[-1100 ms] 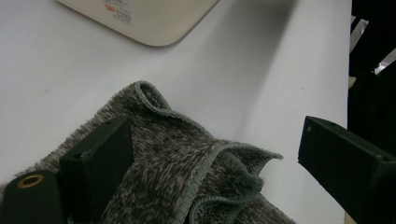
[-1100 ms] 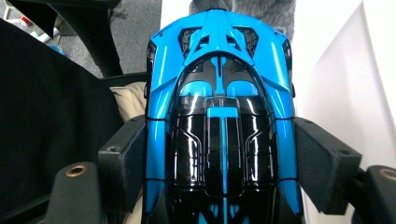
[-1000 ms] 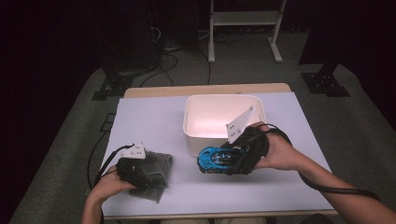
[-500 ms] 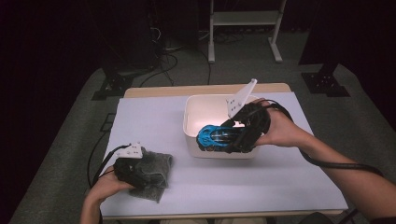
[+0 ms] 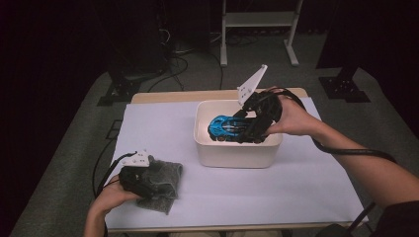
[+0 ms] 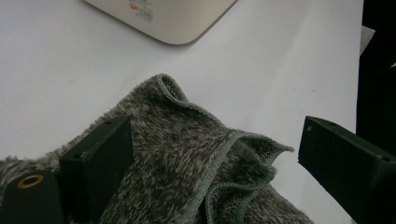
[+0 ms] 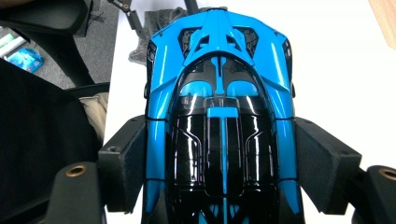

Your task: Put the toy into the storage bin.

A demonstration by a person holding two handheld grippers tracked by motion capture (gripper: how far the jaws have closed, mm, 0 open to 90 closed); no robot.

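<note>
The right claw (image 5: 247,129) grips the blue toy car (image 5: 228,127) by its flanks above the white bin (image 5: 237,153). At eight o'clock, the left claw (image 6: 210,154) stands open, apparently resting on the grey cloth (image 6: 187,163).

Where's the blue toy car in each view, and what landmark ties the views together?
High view: blue toy car right of centre, held over the white bin by the right gripper.
Left gripper view: car not in it.
Right gripper view: car at centre, clamped between the black jaws.
Shared landmark: grey cloth.

Bright lit tabletop, dark surroundings, slightly soft focus
</note>
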